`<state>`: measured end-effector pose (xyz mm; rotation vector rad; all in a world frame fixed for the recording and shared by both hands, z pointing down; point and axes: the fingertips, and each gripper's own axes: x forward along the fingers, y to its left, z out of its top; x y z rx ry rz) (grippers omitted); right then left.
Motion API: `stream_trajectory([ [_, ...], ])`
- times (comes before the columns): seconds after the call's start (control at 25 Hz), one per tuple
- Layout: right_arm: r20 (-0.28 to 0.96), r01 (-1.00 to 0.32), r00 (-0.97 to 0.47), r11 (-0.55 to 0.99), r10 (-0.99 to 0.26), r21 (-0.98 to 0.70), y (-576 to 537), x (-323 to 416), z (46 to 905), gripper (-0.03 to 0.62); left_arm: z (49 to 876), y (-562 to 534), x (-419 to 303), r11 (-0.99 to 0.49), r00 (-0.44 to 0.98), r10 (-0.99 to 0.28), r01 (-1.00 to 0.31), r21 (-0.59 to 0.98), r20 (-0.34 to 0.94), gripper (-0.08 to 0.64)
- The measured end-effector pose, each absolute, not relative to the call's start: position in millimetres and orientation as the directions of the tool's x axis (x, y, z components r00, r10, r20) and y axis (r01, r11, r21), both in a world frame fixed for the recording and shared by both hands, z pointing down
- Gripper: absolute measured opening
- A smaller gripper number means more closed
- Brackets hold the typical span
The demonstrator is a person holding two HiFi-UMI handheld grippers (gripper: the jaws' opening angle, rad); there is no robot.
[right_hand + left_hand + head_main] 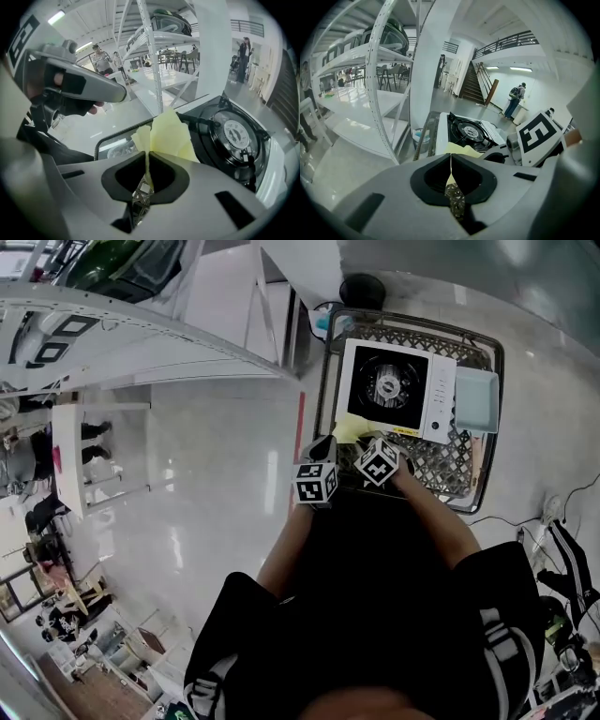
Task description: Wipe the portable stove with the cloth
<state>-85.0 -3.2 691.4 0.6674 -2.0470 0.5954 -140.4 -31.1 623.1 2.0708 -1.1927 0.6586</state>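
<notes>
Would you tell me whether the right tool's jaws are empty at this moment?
No, in the right gripper view the right tool is shut on a fold of the yellow cloth, beside the portable stove.

You are pinching a soft, matt yellow cloth (171,133) in both sets of jaws. It is creasing into limp folds just ahead of your right gripper (149,152) and left gripper (451,157). Their shells are showing as smooth, matt grey plastic, with black lining round the jaws. Beyond the tips, the portable stove (394,390) is gleaming: glossy white casing, black top, bright metal burner ring (239,133). Under it, a wire-mesh rack (441,470) is reading as dark metal. Left of your left gripper, the floor (216,484) is shining, polished and reflective.
</notes>
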Motion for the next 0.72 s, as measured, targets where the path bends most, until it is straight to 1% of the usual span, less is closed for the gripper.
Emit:
stream_trajectory([
  [0.12,0.826,-0.640,-0.505,0.751,-0.251,-0.162,3.4,-76.6,678.2,0.021,617.2,-22.7,-128.1,-0.369,0.453,-0.564,-0.886,0.280,0.691,0.021],
  [0.4,0.726,-0.617,-0.609,0.765,-0.318,-0.183,10.6,-55.1,637.5,0.021,600.7,-3.4,-97.2,-0.328,0.418,-0.614,-0.907,0.264,0.670,0.021],
  [0.6,0.637,-0.603,-0.679,0.772,-0.364,-0.202,13.6,-46.1,605.8,0.021,589.5,14.6,-92.4,-0.242,0.359,-0.671,-0.933,0.266,0.648,0.021],
  [0.72,0.609,-0.617,-0.685,0.763,-0.401,-0.193,18.1,-36.1,595.6,0.021,582.3,26.6,-91.0,-0.221,0.336,-0.694,-0.941,0.256,0.637,0.021],
])
